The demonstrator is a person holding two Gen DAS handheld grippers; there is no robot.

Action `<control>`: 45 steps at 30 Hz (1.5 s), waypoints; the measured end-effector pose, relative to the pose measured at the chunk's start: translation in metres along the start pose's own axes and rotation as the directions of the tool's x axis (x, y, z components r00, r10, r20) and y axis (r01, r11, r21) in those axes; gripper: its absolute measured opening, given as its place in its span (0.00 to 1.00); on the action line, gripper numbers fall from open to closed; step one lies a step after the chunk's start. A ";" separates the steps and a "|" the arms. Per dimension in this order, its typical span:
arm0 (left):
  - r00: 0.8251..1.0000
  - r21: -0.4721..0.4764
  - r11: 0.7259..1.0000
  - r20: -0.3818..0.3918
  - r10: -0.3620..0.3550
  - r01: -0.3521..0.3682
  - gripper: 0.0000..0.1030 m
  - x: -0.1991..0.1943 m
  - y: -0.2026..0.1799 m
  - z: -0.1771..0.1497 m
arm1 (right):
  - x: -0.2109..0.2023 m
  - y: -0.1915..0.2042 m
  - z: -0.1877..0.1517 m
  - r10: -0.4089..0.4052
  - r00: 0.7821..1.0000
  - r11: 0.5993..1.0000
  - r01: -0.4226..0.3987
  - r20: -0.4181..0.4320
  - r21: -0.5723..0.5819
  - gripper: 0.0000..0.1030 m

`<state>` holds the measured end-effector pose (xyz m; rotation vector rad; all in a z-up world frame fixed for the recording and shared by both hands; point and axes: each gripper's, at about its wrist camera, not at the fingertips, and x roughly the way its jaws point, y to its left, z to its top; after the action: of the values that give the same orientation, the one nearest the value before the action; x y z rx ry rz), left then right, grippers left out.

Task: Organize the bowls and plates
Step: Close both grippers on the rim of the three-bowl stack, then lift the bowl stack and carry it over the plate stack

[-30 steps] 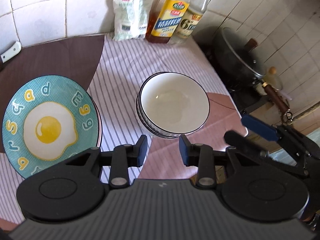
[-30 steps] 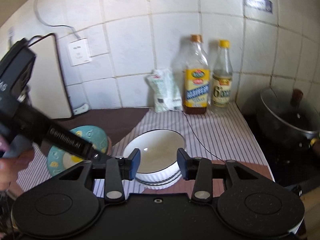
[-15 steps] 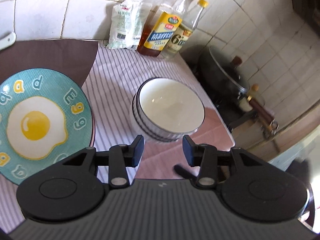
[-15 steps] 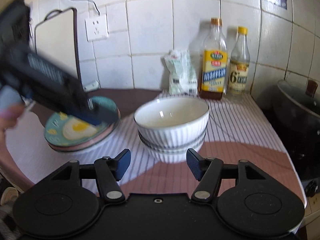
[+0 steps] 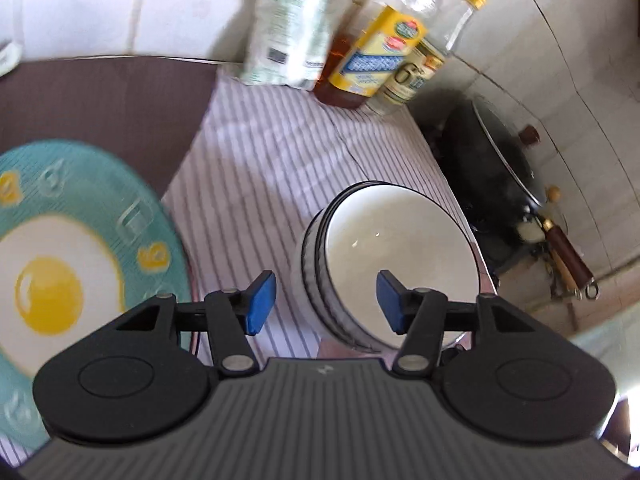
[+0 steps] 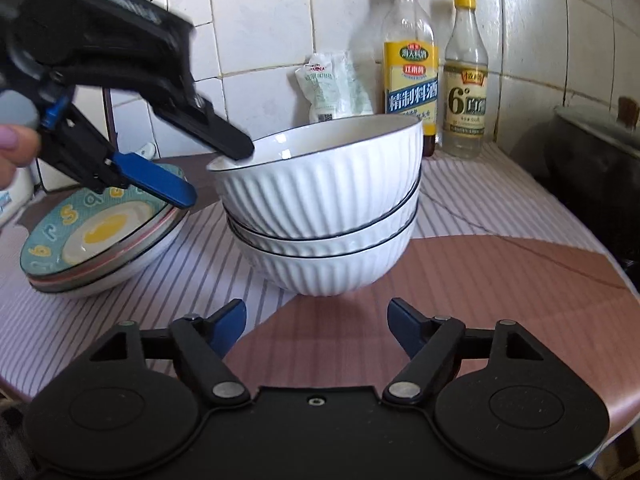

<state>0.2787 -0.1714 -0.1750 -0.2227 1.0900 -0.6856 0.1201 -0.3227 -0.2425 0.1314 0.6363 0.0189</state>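
The bowls (image 6: 324,216), white and ribbed with dark rims, are seen stacked three high near the middle of the bench (image 6: 500,276), which is covered with a striped cloth (image 5: 272,152) and a plain pink patch at the near side. To their left, not touching them, the plates (image 6: 100,236) are stacked; the top one is teal, printed with a fried egg and letters. A dark lidded pot (image 5: 496,168) is seen at the right end, beyond the edge of the bench. Against the tiled wall behind the bowls a yellow-labelled bottle (image 6: 410,68), a clear bottle with a yellow cap (image 6: 466,80) and a white packet (image 6: 332,88) are lined up close together.

The right gripper (image 6: 316,318) is held low in front of the bowl stack, its jaws wide apart after having just been opening, with nothing between them but the bare bench. The left gripper (image 5: 326,302) is angled down at the stack from the left, held by a hand (image 6: 12,148) at the frame edge. Its jaws have also just been opening: one finger is seen over the top bowl's rim and the other outside the wall, above the plates, so the rim lies between them ungripped.
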 end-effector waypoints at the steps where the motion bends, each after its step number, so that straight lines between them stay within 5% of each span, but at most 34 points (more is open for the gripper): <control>1: 1.000 0.006 1.000 -0.013 -0.006 0.006 0.53 0.004 0.002 0.004 | 0.003 0.000 -0.001 0.002 1.000 1.000 -0.002 0.000 0.006 0.80; 7: 0.995 0.019 0.999 -0.093 -0.030 0.031 0.53 0.032 0.009 0.023 | 0.018 0.008 0.005 -0.015 0.999 1.000 0.016 0.034 -0.013 0.93; 16: 0.988 0.036 0.999 -0.156 -0.014 0.020 0.43 0.060 0.006 0.026 | 0.034 -0.001 0.018 -0.018 1.000 0.997 0.016 0.025 0.071 0.96; 45: 0.994 0.043 0.999 -0.110 -0.024 0.029 0.40 0.014 -0.003 -0.006 | 0.007 0.015 0.015 -0.012 0.996 1.000 0.011 0.083 0.009 0.99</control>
<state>0.2756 -0.1816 -0.1867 -0.1636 1.1772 -0.7521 0.1351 -0.3091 -0.2325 0.1359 0.5541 -0.0007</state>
